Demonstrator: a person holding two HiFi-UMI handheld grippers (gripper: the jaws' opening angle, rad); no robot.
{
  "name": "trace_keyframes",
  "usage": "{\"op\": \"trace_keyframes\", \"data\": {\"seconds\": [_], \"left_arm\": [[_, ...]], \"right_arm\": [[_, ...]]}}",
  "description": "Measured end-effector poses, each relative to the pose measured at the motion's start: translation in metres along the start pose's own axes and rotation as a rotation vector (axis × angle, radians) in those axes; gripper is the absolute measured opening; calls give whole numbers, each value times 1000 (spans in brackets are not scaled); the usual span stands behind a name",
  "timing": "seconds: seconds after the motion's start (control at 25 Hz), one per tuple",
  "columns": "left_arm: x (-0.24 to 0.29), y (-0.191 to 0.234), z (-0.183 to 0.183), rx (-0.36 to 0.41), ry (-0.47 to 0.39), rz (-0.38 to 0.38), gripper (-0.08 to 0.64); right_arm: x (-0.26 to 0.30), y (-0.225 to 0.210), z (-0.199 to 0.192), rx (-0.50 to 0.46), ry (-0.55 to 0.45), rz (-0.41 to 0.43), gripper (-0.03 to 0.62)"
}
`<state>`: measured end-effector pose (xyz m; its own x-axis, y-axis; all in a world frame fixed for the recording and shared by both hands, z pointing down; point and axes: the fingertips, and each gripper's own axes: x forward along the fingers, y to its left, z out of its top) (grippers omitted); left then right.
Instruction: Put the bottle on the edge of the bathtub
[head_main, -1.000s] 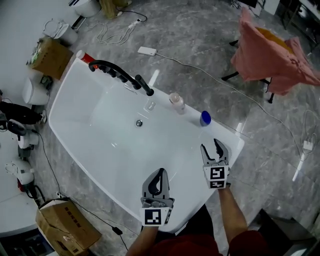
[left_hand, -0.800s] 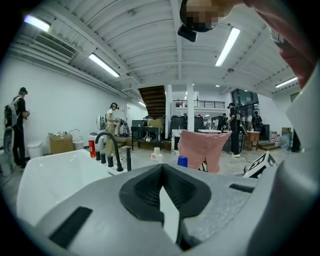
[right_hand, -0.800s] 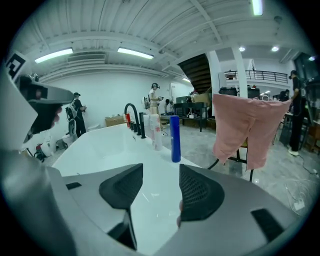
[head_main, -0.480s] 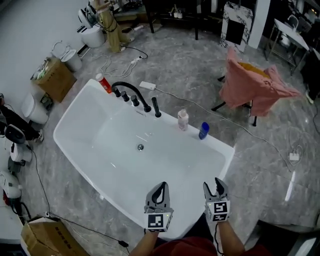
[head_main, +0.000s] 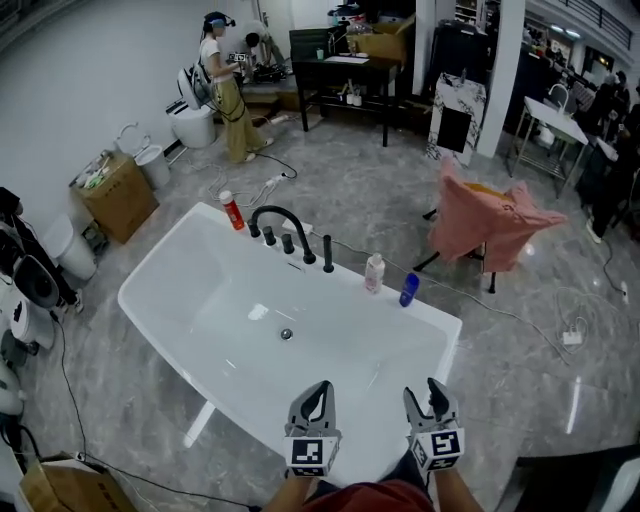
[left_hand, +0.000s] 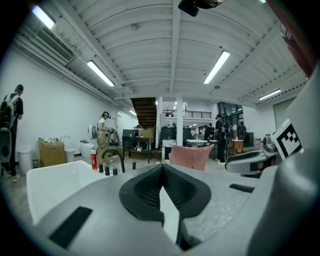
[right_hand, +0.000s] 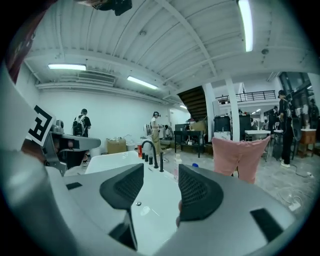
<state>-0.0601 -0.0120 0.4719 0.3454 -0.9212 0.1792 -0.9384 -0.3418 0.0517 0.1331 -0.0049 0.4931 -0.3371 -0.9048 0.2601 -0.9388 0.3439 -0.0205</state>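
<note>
A white bathtub (head_main: 440, 325) fills the middle of the head view. On its far rim stand a clear pinkish bottle (head_main: 374, 273), a blue bottle (head_main: 408, 290) and, at the far left end, a red bottle (head_main: 232, 211) beside the black faucet (head_main: 280, 225). My left gripper (head_main: 316, 395) hovers over the tub's near rim with its jaws shut and empty. My right gripper (head_main: 432, 392) is beside it, open, holding nothing. The right gripper view looks past the open right gripper (right_hand: 161, 180) at the clear bottle (right_hand: 177, 160) and blue bottle (right_hand: 194, 165), well ahead.
A pink cloth (head_main: 490, 225) drapes over a chair right of the tub, with cables across the marble floor. Cardboard boxes (head_main: 118, 195) and toilets stand at the left. People (head_main: 222, 85) work near a black table (head_main: 345, 50) at the back.
The head view has lifted, so more of the room shows. Both grippers have drawn back toward me to the tub's near rim; the right one has left the spot near the blue bottle.
</note>
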Motion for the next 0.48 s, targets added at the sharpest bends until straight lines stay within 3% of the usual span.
{"op": "trace_keyframes", "data": {"seconds": [0.36,0.48], "left_arm": [[-51,34,77,84,-154,-25,5],[-65,45,89,122,-163,-23,5]], "right_arm": [[-43,27,102,-87,-211,-58,215],[-56,23,128,-62,-261,-91,215]]}}
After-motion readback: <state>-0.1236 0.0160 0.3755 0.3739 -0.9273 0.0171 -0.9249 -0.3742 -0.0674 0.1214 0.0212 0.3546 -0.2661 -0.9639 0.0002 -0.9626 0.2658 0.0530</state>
